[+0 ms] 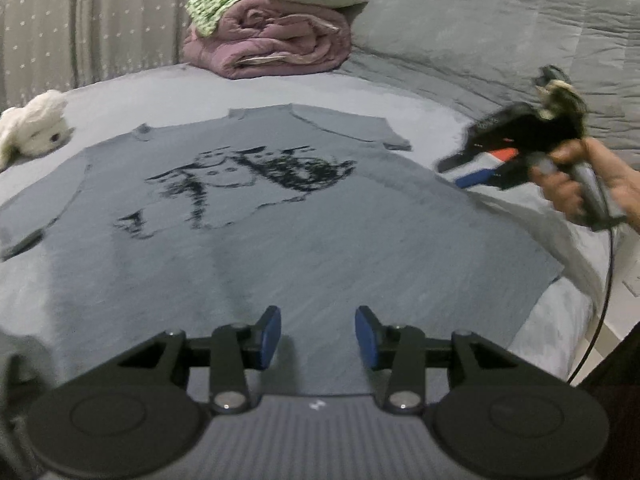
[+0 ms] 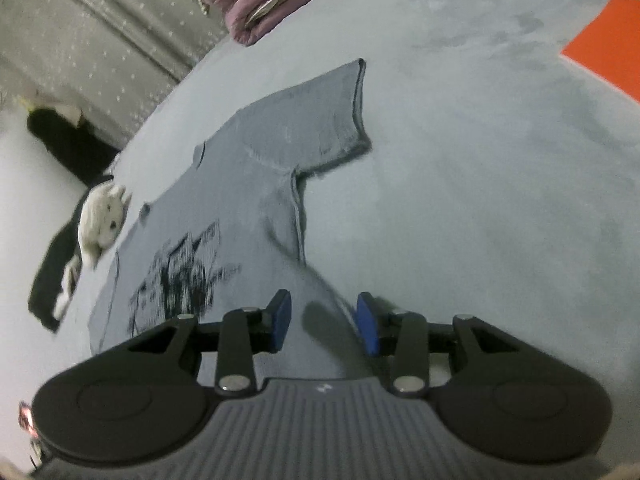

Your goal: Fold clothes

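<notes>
Lying flat on the bed (image 1: 420, 92), the grey T-shirt (image 1: 280, 240) is spread print side up, collar toward the far end and hem toward the person, with both short sleeves laid out to the sides. The left gripper (image 1: 318, 336) hovers over the hem area with its fingers (image 1: 270, 332) parted and nothing between them; the cloth beneath looks untouched by the pads. The right gripper (image 2: 324, 324) hangs over the shirt's right side seam below the sleeve (image 2: 316, 120), its fingers likewise released and empty, and in the left wrist view a hand (image 1: 592, 184) carries it in from the right with motion blur. No fold appears started yet. The chief risk is a shallow pinch: at this downward slant the fingers could catch only the top layer, or the bed cover along with the shirt, so the fold would drag and wrinkle. Uneven lifts by the two sides would skew the fold line. A white plush toy (image 1: 34, 128) sits just beside the left sleeve and could be swept along, while the pile of folded bedding (image 1: 272, 40) is well clear.
</notes>
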A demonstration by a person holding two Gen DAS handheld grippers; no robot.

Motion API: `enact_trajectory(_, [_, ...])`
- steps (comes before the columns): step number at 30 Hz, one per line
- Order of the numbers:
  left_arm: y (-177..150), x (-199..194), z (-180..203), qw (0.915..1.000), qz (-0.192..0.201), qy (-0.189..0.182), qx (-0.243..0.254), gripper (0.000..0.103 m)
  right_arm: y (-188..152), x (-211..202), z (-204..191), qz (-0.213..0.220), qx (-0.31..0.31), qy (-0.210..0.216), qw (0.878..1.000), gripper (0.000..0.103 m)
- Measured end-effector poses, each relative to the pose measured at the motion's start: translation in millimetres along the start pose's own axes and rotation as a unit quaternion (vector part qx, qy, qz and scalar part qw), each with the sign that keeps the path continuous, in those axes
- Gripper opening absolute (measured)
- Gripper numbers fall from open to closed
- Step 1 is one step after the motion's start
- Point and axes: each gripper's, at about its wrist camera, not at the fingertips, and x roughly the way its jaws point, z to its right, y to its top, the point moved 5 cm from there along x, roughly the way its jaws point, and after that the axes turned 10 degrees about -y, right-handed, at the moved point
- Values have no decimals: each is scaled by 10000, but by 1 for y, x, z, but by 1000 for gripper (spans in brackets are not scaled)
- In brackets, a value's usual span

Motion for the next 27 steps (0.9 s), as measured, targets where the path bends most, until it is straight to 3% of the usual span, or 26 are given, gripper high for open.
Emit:
enact_trajectory(8, [-4, 22, 0, 9997, -146, -180, 26, 43, 25, 35, -11, 327, 361, 448, 9978, 39])
enact_trajectory(10, [-5, 23, 0, 9997, -150, -181, 79, 44, 28, 42, -14, 369, 321, 428, 9979, 31])
enact_trajectory(11, [-5, 24, 1, 9997, -154, -181, 95, 44, 29, 45, -17, 368, 262, 380, 9983, 14])
enact_trajectory(12, [-5, 24, 1, 9997, -160, -181, 99, 44, 29, 48, -19, 354, 156, 281, 9989, 6])
enact_trajectory(13, [-5, 25, 1, 9996, -166, -181, 102, 44, 30, 50, -22, 340, 46, 177, 9993, 4])
enact_trajectory(16, [-5, 25, 1, 9996, -179, -190, 107, 44, 40, 35, -26, 805, -216, -363, 9959, 4])
enact_trajectory(18, [-5, 25, 1, 9996, -186, -202, 111, 44, 43, 31, -24, 1059, -267, -515, 9927, 2])
enact_trajectory(19, [-5, 25, 1, 9995, -193, -208, 119, 44, 44, 31, -21, 1119, -237, -567, 9918, 5])
enact_trajectory(21, [-5, 24, 0, 9995, -207, -216, 99, 44, 43, 29, -15, 1037, -64, -488, 9934, 15])
enact_trajectory(24, [-3, 21, -1, 9995, -234, -227, 8, 45, 41, 24, -8, 942, 131, -341, 9949, 17])
enact_trajectory(27, [1, 18, -3, 9994, -199, -251, -94, 45, 37, 12, -16, 962, 91, -212, 9951, 27])
